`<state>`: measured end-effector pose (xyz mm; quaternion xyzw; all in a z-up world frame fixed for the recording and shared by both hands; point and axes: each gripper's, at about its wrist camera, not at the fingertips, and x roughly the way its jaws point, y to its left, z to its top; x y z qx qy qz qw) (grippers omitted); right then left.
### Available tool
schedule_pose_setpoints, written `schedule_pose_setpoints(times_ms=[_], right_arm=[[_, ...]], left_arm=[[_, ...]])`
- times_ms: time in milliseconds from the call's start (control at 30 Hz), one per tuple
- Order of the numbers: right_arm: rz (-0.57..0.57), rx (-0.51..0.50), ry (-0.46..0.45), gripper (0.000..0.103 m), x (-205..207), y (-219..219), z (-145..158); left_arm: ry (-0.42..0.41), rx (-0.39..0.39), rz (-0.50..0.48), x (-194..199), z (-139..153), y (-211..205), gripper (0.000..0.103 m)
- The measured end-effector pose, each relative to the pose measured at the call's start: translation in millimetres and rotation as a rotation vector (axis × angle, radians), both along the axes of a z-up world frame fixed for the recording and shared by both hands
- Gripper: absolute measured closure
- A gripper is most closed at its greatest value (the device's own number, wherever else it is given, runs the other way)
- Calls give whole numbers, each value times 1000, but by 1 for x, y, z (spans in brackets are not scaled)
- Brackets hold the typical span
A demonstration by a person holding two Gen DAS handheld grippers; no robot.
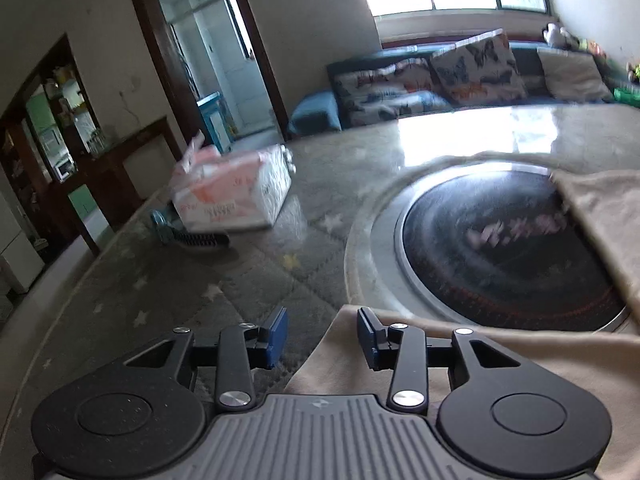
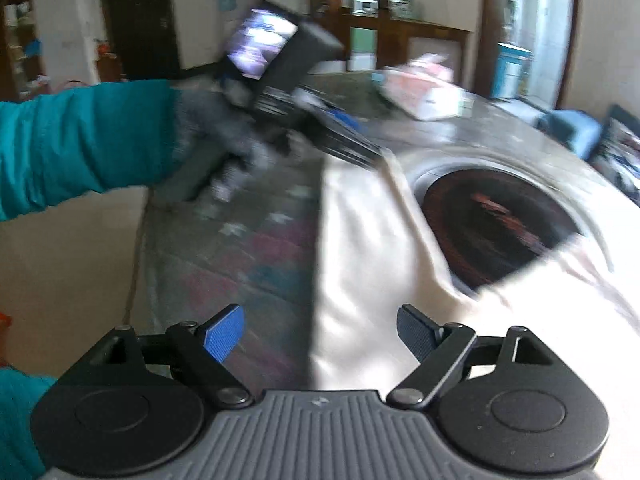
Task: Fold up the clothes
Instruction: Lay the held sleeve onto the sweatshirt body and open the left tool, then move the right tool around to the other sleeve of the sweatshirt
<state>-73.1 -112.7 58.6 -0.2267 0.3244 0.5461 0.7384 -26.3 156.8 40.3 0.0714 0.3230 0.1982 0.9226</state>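
One pale beige cloth garment point(image 2: 360, 248) lay on the grey star-patterned tabletop point(image 1: 168, 280), draped beside and partly over one round black inset hob point(image 1: 500, 248). Two black tongs showed: the left gripper point(image 1: 322, 336) and the right gripper point(image 2: 320, 332), both spread wide and empty, above the garment's edge. One pink-and-white box point(image 1: 236, 192) sat well apart.

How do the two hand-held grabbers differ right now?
The left gripper has its jaws open moderately, over the near edge of the beige garment; the right gripper has its jaws spread wider, straddling the garment's side edge. The left one sits beside the round black cooktop; the right one sits farther back from it. Both have blue-padded jaws and hold nothing.
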Motion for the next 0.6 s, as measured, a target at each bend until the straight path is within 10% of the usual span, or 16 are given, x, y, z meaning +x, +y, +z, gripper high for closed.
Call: schedule_pose_setpoints(times_ms=[367,600], right_arm=[[-291,-6,-18,17,25,-98,-1],[-408,2,16,17,24,-137,-16]], left_arm=[[-105,-362,-329,-13,32,-96,66],[-28,-446,-319,16,0,-123,69]])
